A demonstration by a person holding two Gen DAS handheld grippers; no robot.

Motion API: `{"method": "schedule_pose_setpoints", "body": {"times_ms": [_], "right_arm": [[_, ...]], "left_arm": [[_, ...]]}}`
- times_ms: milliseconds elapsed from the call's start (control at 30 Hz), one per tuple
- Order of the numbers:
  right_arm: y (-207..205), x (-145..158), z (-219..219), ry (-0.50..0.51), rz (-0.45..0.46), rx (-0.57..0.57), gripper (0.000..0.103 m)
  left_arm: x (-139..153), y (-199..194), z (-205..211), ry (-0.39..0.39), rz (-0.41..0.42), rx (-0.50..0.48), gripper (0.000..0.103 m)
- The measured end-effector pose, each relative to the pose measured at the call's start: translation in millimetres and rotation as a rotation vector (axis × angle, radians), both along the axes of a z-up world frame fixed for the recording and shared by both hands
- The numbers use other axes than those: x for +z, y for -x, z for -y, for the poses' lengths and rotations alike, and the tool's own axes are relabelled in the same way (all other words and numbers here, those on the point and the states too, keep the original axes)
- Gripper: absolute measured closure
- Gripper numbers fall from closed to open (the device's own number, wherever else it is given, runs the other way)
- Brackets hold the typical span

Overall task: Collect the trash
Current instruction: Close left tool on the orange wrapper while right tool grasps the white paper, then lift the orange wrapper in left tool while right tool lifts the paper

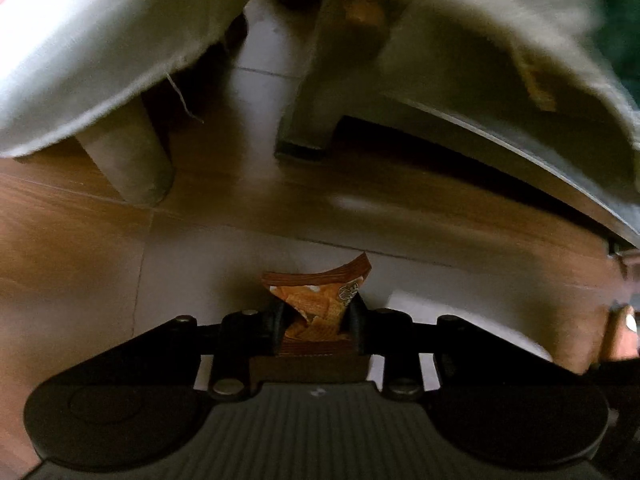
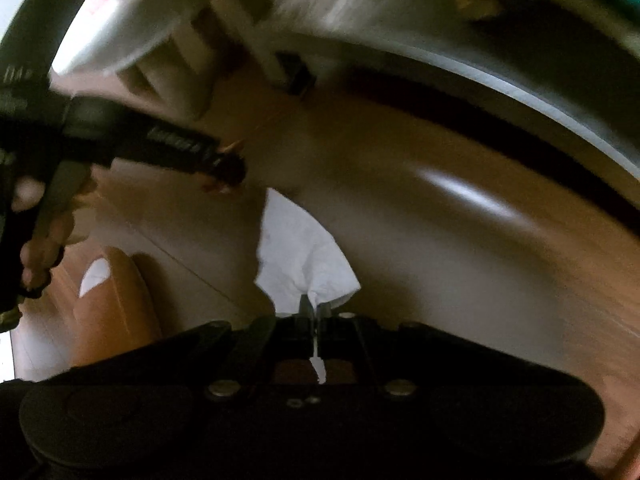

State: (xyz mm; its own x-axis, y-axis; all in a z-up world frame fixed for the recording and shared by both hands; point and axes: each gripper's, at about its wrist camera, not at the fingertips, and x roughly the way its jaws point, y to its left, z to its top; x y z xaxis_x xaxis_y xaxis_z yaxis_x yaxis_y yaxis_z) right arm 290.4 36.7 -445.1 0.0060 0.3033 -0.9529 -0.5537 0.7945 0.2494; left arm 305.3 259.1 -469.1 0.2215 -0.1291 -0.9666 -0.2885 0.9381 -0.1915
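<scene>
Left hand-held gripper [image 1: 316, 312]: pinched on an orange snack wrapper [image 1: 320, 300], which is held above the wood-and-tile floor [image 1: 100, 240].
Right hand-held gripper [image 2: 314, 312]: pressed together on a white tissue [image 2: 300, 256], which is seen hanging clear of the floor.
Table leg [image 1: 308, 92]: seen beyond the wrapper, draped by a pale cloth [image 1: 100, 40].
Person's hand [image 2: 40, 248]: seen left of the tissue, gripping the other tool's handle.

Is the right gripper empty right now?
No, the right gripper has its jaws shut on a white tissue, which hangs out in front of them above the floor.
</scene>
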Motion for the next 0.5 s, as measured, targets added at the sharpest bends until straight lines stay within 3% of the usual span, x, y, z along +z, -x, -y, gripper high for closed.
{"method": "schedule_pose_setpoints", "body": {"times_ms": [267,500], "right_arm": [[4,101,48,-0.055,0.092,-0.079,0.102],[21,212,83,-0.144,0.218,-0.143,0.102]], "left_arm": [[101,22,23,0.014,0.069,-0.102,0.073],[225,41,45,-0.002,0.216,-0.148,0.073]]}}
